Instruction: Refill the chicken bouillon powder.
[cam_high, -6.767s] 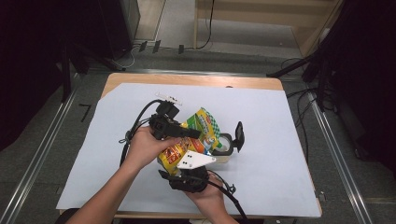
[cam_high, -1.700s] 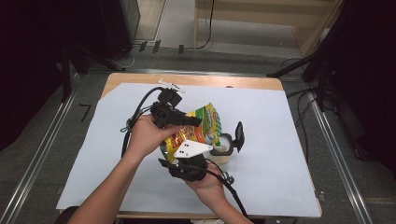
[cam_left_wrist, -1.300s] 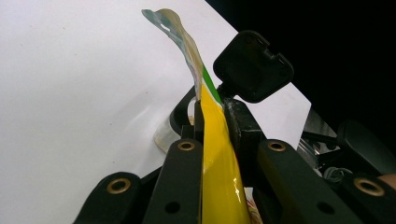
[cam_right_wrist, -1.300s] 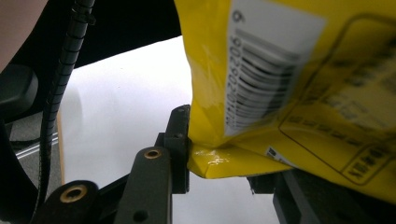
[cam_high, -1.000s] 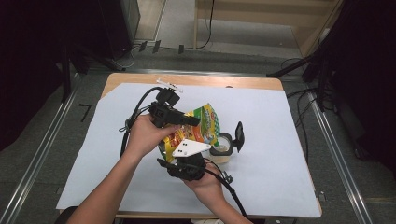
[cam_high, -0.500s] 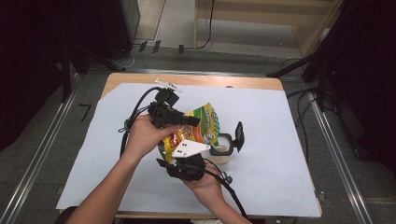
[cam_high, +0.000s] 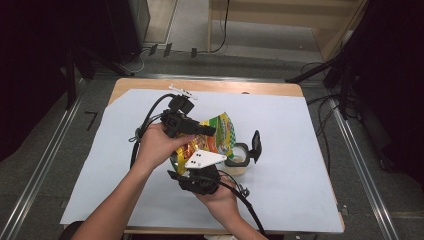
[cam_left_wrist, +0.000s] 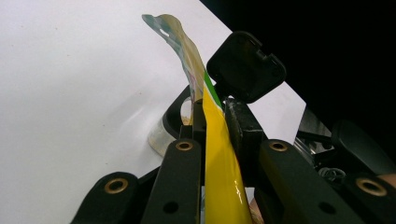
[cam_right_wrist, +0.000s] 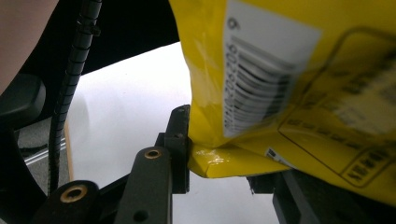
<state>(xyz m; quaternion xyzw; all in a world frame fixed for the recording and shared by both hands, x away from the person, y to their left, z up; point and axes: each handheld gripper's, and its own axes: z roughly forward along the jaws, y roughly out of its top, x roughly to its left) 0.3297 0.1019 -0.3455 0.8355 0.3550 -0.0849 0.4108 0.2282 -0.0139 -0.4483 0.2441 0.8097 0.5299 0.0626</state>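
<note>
Nothing has shifted since a second ago: the left hand-held gripper (cam_high: 202, 131) stays clamped on the upper edge of the glossy yellow snack bag (cam_high: 212, 141), the right hand-held gripper (cam_high: 199, 169) on its lower corner. Just beyond them, a clear round container with an open black flip lid (cam_high: 245, 154) rests on the white-papered worktop (cam_high: 300, 150).

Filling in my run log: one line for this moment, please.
left gripper: shut on bag | right gripper: shut on bag bottom | jar: open, on table
</note>
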